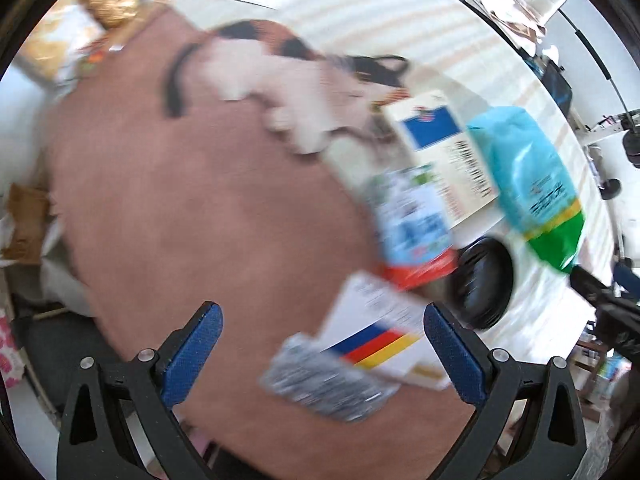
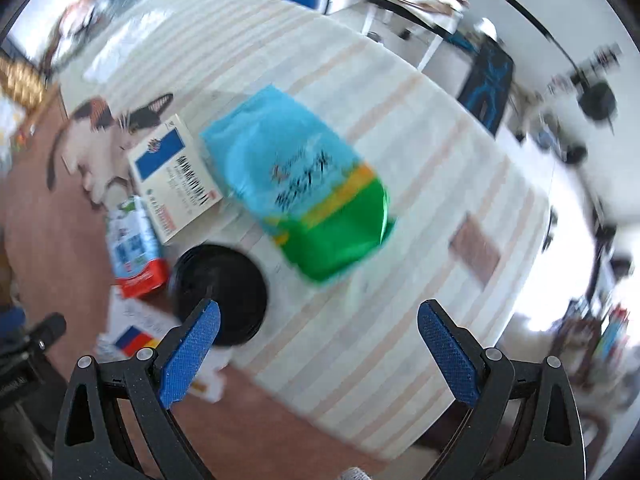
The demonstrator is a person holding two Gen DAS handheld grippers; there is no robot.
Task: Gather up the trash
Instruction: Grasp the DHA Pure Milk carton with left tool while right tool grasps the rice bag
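Trash lies on a table. A blue and green bag (image 2: 304, 184) sits on the striped cloth (image 2: 420, 240), beyond my open right gripper (image 2: 320, 356). Left of it are a white and blue box (image 2: 172, 176), a small carton with a red end (image 2: 134, 248) and a black round lid (image 2: 220, 292). In the left wrist view, my open left gripper (image 1: 320, 356) hovers over a foil blister pack (image 1: 328, 384) and a white striped box (image 1: 380, 344). The carton (image 1: 408, 220), white and blue box (image 1: 440, 152), bag (image 1: 532, 184) and lid (image 1: 484, 280) lie beyond.
A brown mat with a cat picture (image 1: 192, 200) covers the left of the table. A brown patch (image 2: 476, 252) lies on the cloth to the right. Clutter and stands surround the table edges (image 2: 592, 96). The right gripper's black tip (image 1: 596, 284) shows at right in the left view.
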